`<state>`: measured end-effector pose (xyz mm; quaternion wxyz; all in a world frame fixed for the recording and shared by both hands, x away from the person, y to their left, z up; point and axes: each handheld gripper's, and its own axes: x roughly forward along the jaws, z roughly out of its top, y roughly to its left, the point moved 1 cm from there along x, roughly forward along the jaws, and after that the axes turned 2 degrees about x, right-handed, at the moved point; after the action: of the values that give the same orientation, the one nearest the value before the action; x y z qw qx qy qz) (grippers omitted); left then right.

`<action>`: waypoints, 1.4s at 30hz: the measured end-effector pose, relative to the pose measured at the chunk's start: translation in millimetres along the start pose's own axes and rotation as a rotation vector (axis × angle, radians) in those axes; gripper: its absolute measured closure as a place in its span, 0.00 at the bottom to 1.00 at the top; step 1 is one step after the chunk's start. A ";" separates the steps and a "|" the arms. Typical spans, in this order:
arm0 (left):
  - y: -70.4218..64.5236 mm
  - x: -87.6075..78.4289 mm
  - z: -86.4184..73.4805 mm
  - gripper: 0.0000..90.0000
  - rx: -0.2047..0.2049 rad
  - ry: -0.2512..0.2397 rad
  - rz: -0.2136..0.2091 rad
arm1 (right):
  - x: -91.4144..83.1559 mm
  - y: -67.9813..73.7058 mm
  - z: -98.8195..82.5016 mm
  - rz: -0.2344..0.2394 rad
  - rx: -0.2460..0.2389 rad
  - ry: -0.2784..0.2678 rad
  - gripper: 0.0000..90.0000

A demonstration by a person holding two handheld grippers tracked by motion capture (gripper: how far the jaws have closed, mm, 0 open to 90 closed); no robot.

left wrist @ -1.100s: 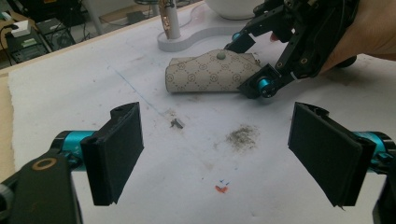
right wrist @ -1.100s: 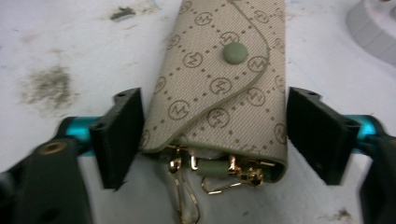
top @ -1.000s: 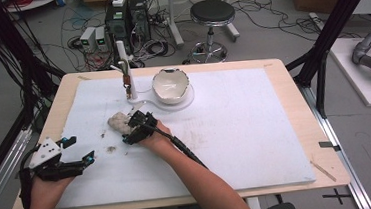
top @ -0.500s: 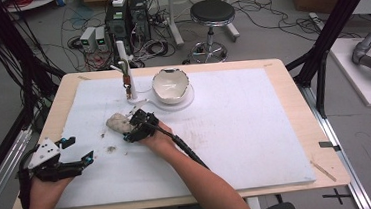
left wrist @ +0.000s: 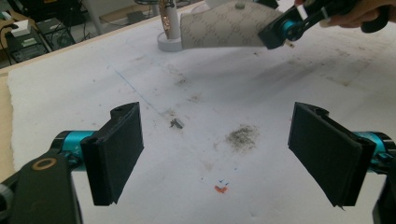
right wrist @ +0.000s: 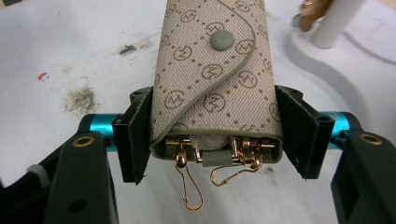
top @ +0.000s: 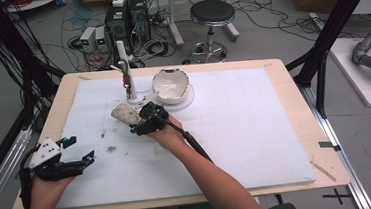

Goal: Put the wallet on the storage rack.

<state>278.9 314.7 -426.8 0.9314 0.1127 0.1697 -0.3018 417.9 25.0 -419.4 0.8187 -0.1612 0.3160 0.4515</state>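
We hold a beige patterned key pouch clamped in the right claw, just above the white surface near a small stand. The pickup looks done; placing it remains. Our left claw rests apart, empty.

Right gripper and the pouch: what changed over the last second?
The right gripper has just been closing its jaws onto the patterned key pouch and has begun lifting it off the white mat. The left gripper, open, the bowl and the stand stayed put.
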 end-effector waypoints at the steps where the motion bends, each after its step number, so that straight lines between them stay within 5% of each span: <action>1: 0.0 0.8 0.3 0.20 -0.002 0.000 0.000 | -4.3 -1.6 -0.3 -0.003 0.002 -0.006 0.38; 14: -6.4 36.3 15.7 0.20 0.024 -0.007 -0.074 | -65.4 -31.4 -13.1 -0.097 0.017 -0.055 0.38; 26: -22.5 76.3 32.5 0.20 0.067 0.002 -0.167 | -113.3 -68.5 -34.7 -0.201 0.087 -0.081 0.38; 42: -20.1 69.1 29.4 0.20 0.063 0.001 -0.158 | -117.0 -105.5 -31.5 -0.283 0.131 -0.045 0.38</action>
<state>326.7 253.4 -428.6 0.9004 0.1285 0.1691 -0.3796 449.1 -123.9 -367.6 0.8897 -0.1402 0.3008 0.3136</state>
